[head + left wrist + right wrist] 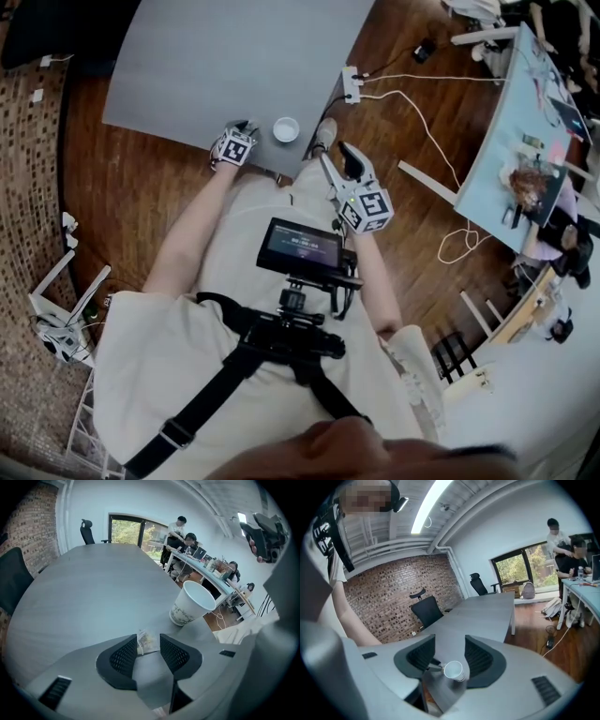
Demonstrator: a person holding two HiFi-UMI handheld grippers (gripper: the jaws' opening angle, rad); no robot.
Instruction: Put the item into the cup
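A small clear packet [147,644] with pale contents lies flat on the grey table [93,588], right at the tips of my left gripper [148,638]. Its jaws stand open on either side of the packet, and the pads do not press it. A white paper cup [192,603] stands upright just beyond, to the right. In the head view the left gripper [246,126] is at the table's near edge, left of the cup [286,129]; the packet is hidden there. My right gripper [336,156] hangs open and empty off the table edge, and from it [450,639] the cup [453,671] shows far below.
The grey table [234,66] stretches away beyond the cup. Black office chairs [86,530] stand at its far end. A power strip [352,84] with white cables lies on the wooden floor. People sit at a light-blue desk [506,141] to the right.
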